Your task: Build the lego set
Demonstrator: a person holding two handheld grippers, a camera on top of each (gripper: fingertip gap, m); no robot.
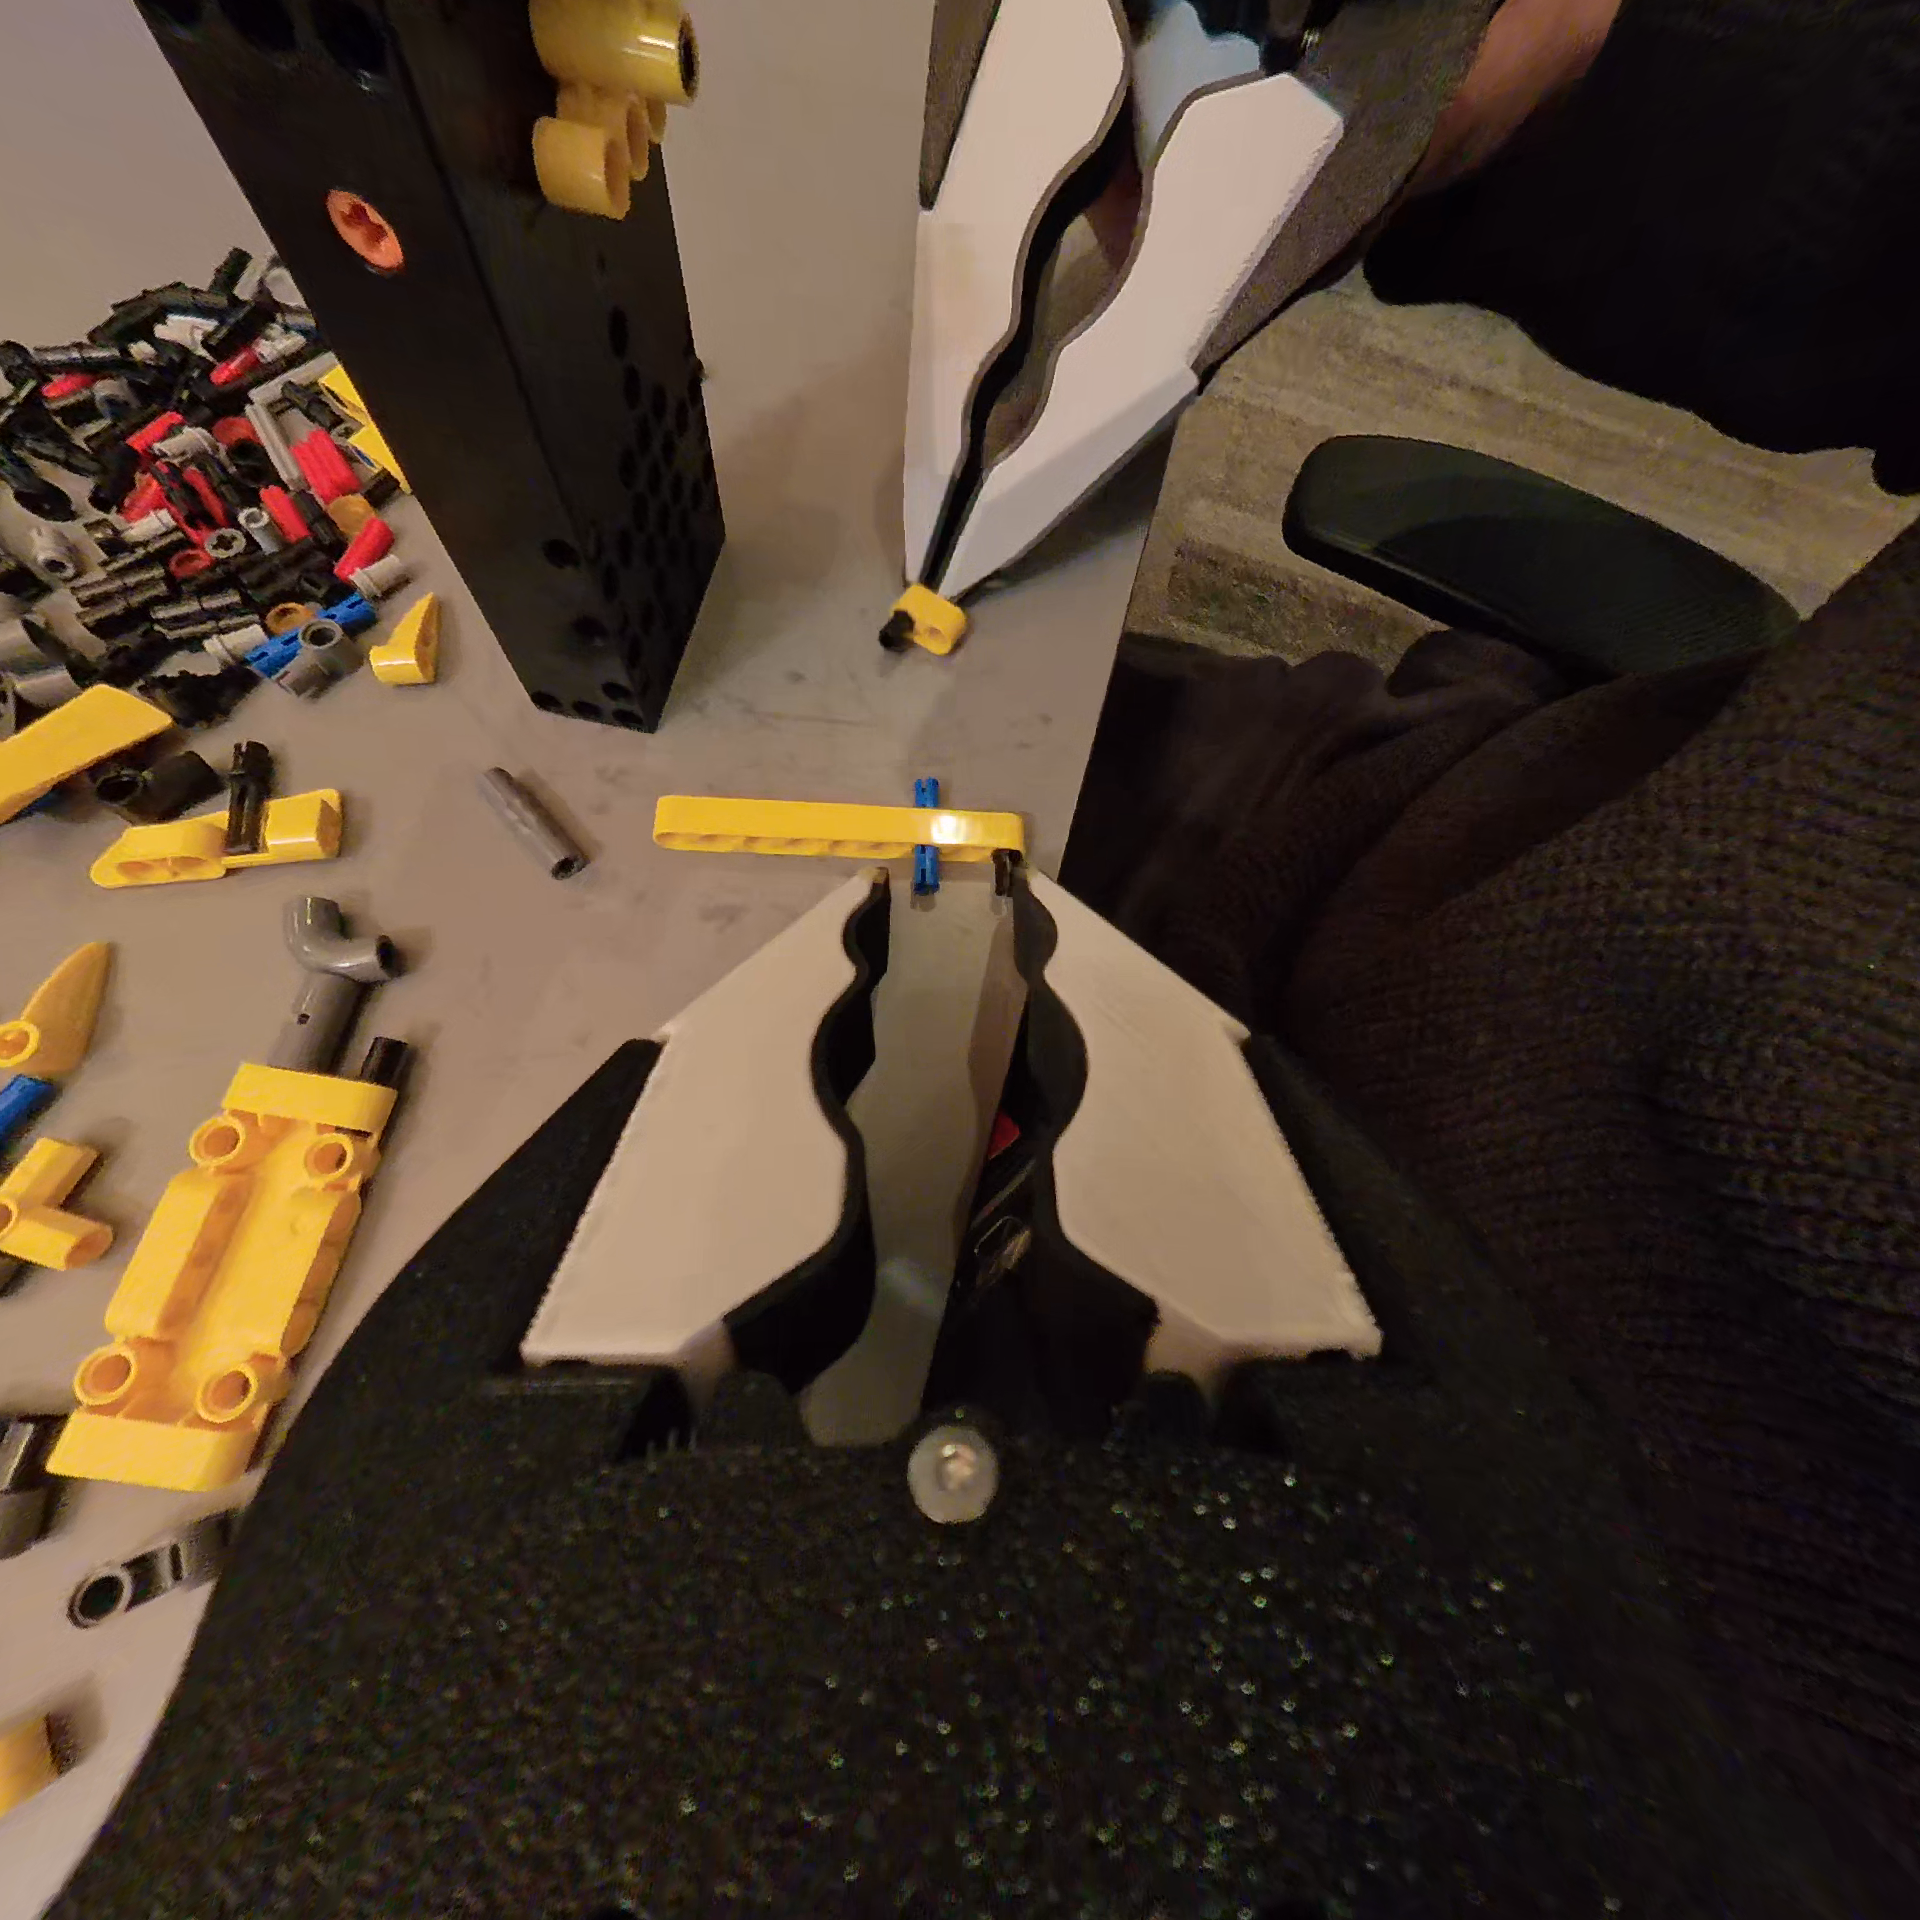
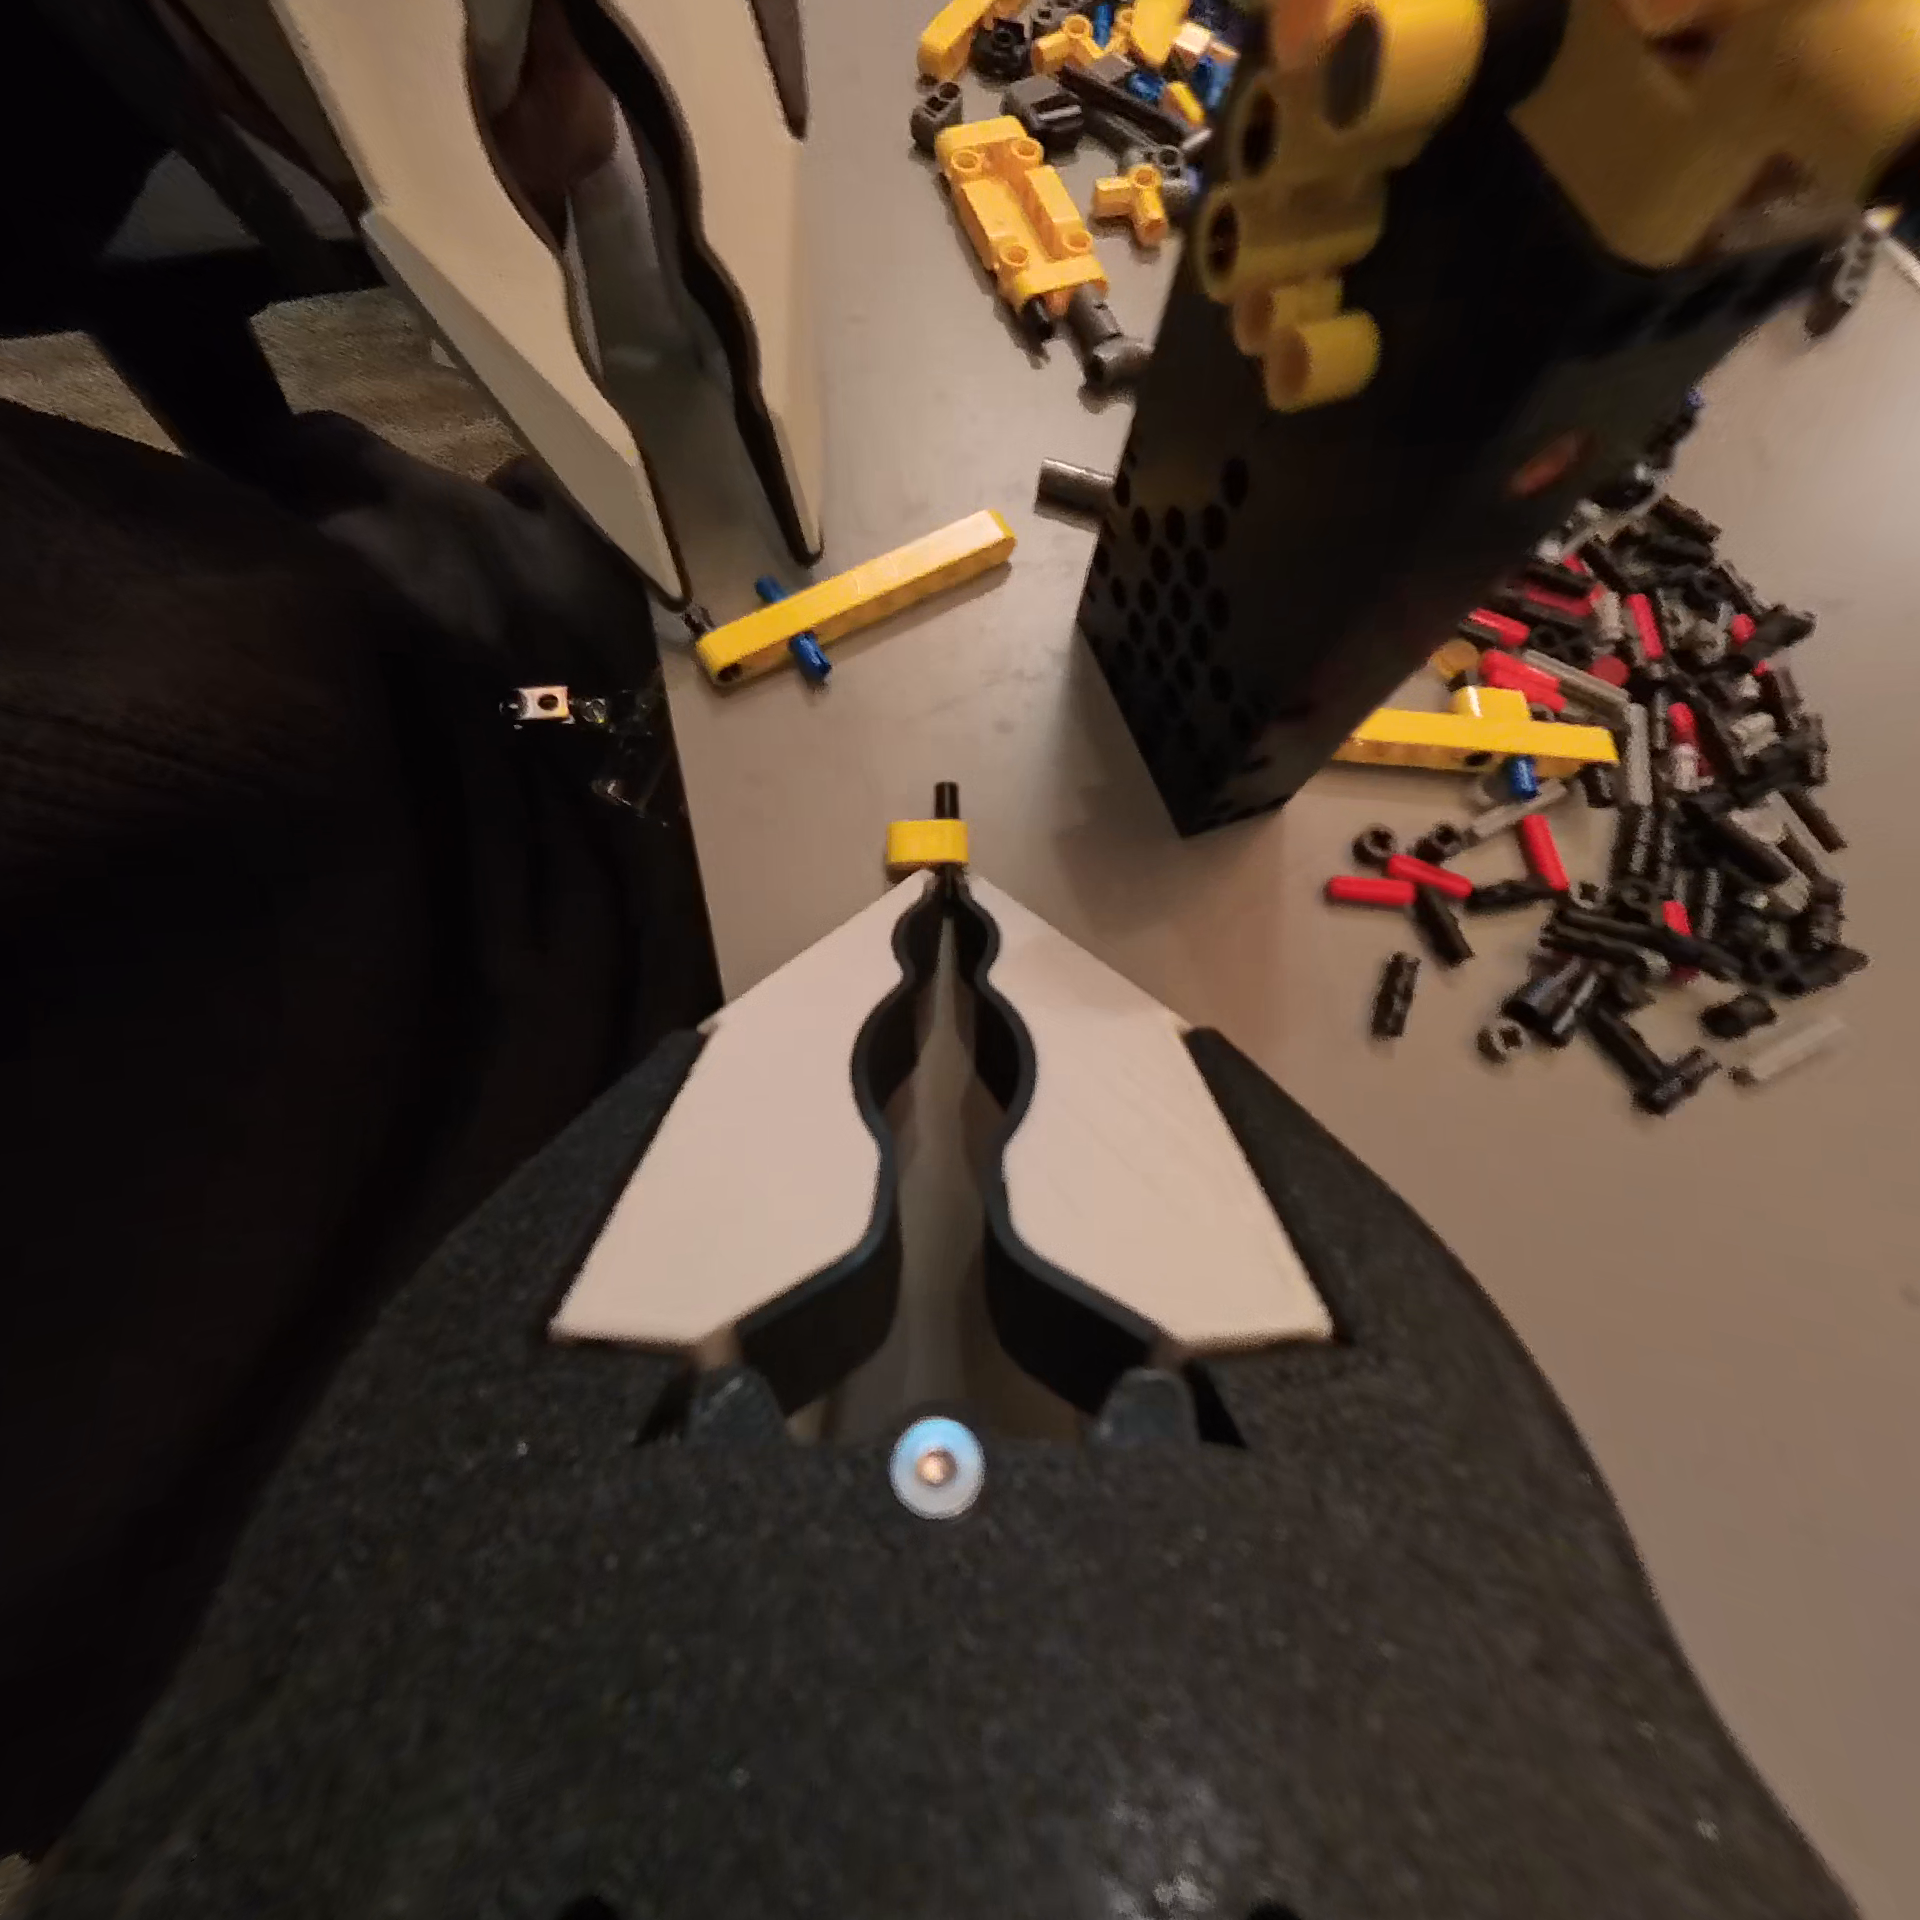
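Note:
My left gripper (image 1: 945, 883) is open and low over the grey table (image 1: 790, 717). Its tips sit just before a long yellow beam (image 1: 831, 831) lying flat, with the beam's blue pin (image 1: 925, 836) between them and a black pin (image 1: 1003, 868) at the right tip. My right gripper (image 2: 943, 888) is shut on a black pin that carries a small yellow piece (image 2: 928, 842), close to the table. In the left wrist view it (image 1: 935, 592) stands beyond the beam. The right wrist view shows the left gripper (image 2: 743, 582) and the beam (image 2: 852, 603).
A tall black perforated block (image 1: 499, 364) with a yellow connector (image 1: 608, 94) on it stands upright mid-table. A pile of small black, red and grey parts (image 1: 187, 488) and a big yellow block (image 1: 223, 1268) lie left. The table edge (image 1: 1122, 675), a chair armrest (image 1: 1527, 561) and a person's dark clothing are right. About 8 cm separates my left fingertips from my right.

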